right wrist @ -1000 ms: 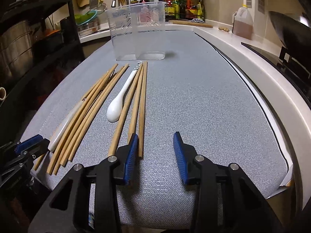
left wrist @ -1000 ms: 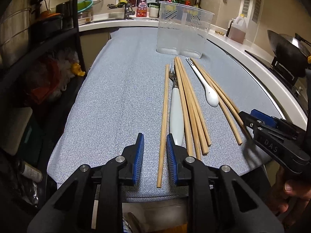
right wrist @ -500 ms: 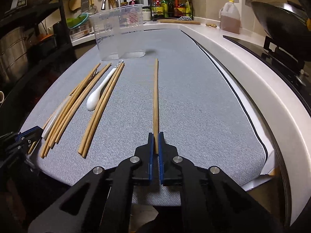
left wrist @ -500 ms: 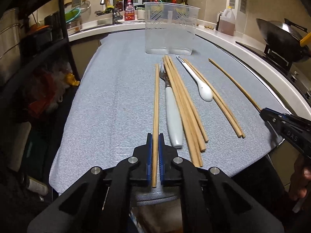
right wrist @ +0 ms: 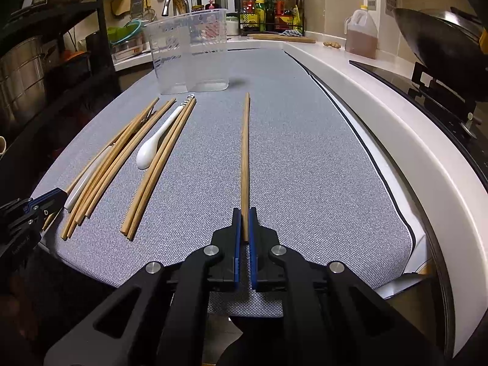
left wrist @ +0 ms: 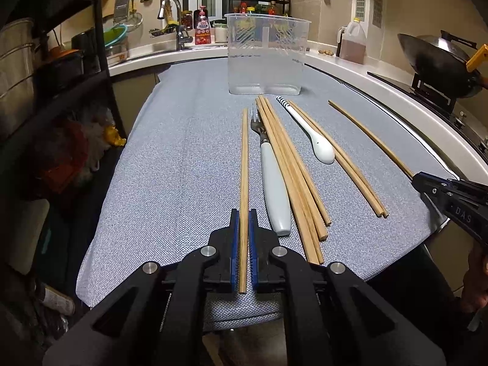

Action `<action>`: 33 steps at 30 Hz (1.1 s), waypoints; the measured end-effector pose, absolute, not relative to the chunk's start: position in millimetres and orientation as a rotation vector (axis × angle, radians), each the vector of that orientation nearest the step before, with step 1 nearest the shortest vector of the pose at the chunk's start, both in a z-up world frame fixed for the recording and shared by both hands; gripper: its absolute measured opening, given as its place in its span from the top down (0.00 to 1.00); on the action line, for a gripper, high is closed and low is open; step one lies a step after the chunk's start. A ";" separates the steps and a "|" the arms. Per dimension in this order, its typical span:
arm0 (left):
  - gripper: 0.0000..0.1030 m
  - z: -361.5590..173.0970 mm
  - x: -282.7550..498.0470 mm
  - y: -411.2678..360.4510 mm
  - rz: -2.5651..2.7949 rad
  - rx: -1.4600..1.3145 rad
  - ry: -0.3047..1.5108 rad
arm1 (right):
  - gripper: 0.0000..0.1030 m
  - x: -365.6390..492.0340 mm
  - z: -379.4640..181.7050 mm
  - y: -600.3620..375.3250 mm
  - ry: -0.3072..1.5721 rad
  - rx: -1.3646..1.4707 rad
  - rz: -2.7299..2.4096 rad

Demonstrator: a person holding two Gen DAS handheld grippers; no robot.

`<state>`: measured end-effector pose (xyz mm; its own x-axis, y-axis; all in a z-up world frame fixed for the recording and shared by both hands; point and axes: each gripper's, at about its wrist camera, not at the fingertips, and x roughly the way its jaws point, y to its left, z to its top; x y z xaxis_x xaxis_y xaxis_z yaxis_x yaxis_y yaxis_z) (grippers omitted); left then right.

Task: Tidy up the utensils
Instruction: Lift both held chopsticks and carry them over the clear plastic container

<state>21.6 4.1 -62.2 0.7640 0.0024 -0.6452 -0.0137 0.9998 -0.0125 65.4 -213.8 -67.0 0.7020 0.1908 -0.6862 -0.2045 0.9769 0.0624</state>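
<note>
- Grey woven cloth (left wrist: 183,164) covering the counter, all utensils lying on it.
- Clear plastic two-compartment holder (left wrist: 267,58) standing upright at the far end, empty as far as can be seen.
- Loose group at mid-cloth: bundle of wooden chopsticks (left wrist: 289,177), white-handled metal fork (left wrist: 274,189), white ceramic spoon with striped handle (left wrist: 317,143).
- Left gripper (left wrist: 243,238) pinched shut on one long wooden chopstick (left wrist: 244,164), near its close end, just beside the fork.
- Right gripper (right wrist: 244,228) likewise clamped on a second wooden chopstick (right wrist: 245,152), well apart from the group.
- Step in hand, judging by this: picking up, both sticks grasped.
- Next: lifting, tipping upright, lowering into one compartment.
</note>
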 end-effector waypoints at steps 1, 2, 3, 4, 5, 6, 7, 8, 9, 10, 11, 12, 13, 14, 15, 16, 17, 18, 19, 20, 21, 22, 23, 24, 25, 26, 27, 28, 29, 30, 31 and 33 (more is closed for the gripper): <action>0.94 -62.6 20.6 3.7 0.009 -0.014 0.694 | 0.95 64.8 -67.1 -214.0 0.761 -0.019 0.220; 0.94 -63.0 19.9 3.2 0.009 -0.013 0.689 | 0.95 64.0 -67.4 -214.7 0.761 -0.021 0.219; 0.94 -63.2 19.3 2.2 0.009 -0.011 0.684 | 0.95 63.3 -66.9 -214.6 0.762 -0.022 0.220; 0.94 -63.4 18.2 2.1 0.007 -0.015 0.680 | 0.95 62.5 -66.4 -215.6 0.764 -0.017 0.224; 0.94 -63.3 17.4 3.4 0.002 -0.028 0.679 | 0.95 61.8 -66.2 -216.8 0.766 -0.010 0.227; 0.94 -62.8 16.9 4.7 0.000 -0.037 0.682 | 0.95 60.5 -65.0 -217.7 0.766 -0.006 0.228; 0.94 -62.2 15.4 5.8 -0.005 -0.045 0.687 | 0.95 58.4 -62.0 -218.3 0.760 -0.005 0.228; 0.94 -61.1 13.7 6.1 -0.008 -0.048 0.687 | 0.95 56.3 -58.2 -218.4 0.751 -0.008 0.229; 0.94 -59.2 11.8 6.9 -0.011 -0.049 0.682 | 0.95 54.2 -53.6 -219.0 0.742 -0.011 0.229; 0.94 -56.3 9.5 7.6 -0.016 -0.051 0.675 | 0.95 52.2 -47.7 -220.2 0.730 -0.013 0.231; 0.94 -53.3 8.1 8.6 -0.019 -0.054 0.667 | 0.95 50.1 -41.3 -221.3 0.716 -0.017 0.232; 0.94 -50.2 6.6 9.7 -0.019 -0.058 0.659 | 0.95 47.9 -36.1 -222.1 0.704 -0.020 0.233; 0.94 -45.4 5.0 11.2 -0.020 -0.065 0.646 | 0.95 45.7 -29.0 -223.6 0.688 -0.021 0.235; 0.94 -40.0 3.4 12.5 -0.023 -0.073 0.632 | 0.95 44.0 -23.0 -224.8 0.676 -0.021 0.237; 0.94 -34.4 2.5 13.6 -0.027 -0.080 0.620 | 0.95 42.0 -15.2 -226.2 0.660 -0.023 0.240; 0.94 -30.4 1.2 13.7 -0.029 -0.082 0.608 | 0.95 40.3 -8.8 -226.2 0.647 -0.028 0.241; 0.94 -25.4 0.0 14.4 -0.029 -0.083 0.595 | 0.95 39.2 -1.6 -226.9 0.635 -0.033 0.244; 0.94 -18.3 -1.4 15.7 -0.029 -0.083 0.577 | 0.95 39.0 4.9 -227.0 0.626 -0.037 0.246; 0.94 -13.4 -1.7 16.1 -0.031 -0.083 0.566 | 0.95 39.1 12.8 -227.5 0.614 -0.041 0.248; 0.94 -7.5 -1.6 17.5 -0.034 -0.084 0.555 | 0.95 39.9 20.4 -227.7 0.603 -0.047 0.250; 0.94 -3.4 -1.0 17.4 -0.036 -0.082 0.548 | 0.95 40.7 26.0 -227.5 0.595 -0.051 0.253; 0.94 2.8 -0.8 18.2 -0.039 -0.079 0.536 | 0.95 42.5 32.8 -227.3 0.587 -0.053 0.256; 0.94 8.3 0.3 19.5 -0.041 -0.076 0.525 | 0.95 43.3 38.4 -228.0 0.582 -0.050 0.259; 0.94 12.4 1.5 20.5 -0.042 -0.073 0.517 | 0.95 44.2 43.9 -228.0 0.576 -0.046 0.262; 0.94 18.1 3.1 21.8 -0.042 -0.068 0.506 | 0.95 45.4 49.5 -227.9 0.570 -0.044 0.265; 0.94 22.7 4.8 22.4 -0.043 -0.065 0.497 | 0.95 47.0 53.7 -227.2 0.567 -0.044 0.268; 0.94 27.1 5.5 21.3 -0.044 -0.062 0.489 | 0.95 48.1 57.7 -226.4 0.562 -0.046 0.271; 0.94 32.5 7.9 22.1 -0.044 -0.054 0.478 | 0.95 50.0 61.1 -225.6 0.558 -0.048 0.275; 0.94 37.3 10.4 22.7 -0.043 -0.046 0.469 | 0.95 52.9 64.2 -224.9 0.556 -0.050 0.276; 0.94 41.8 12.4 21.9 -0.041 -0.041 0.463 | 0.95 55.2 67.1 -224.5 0.555 -0.048 0.277; 0.94 48.2 15.8 23.2 -0.041 -0.034 0.452 | 0.95 58.1 71.0 -224.2 0.554 -0.043 0.282; 0.94 56.6 21.8 28.3 -0.041 -0.041 0.444 | 0.95 62.6 79.1 -222.0 0.546 -0.042 0.294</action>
<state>21.8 28.3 56.6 0.9020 -0.0486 -0.4289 0.0308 0.9984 -0.0483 62.6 -222.0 79.1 0.8138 0.2640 -0.5177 -0.2863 0.9574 0.0381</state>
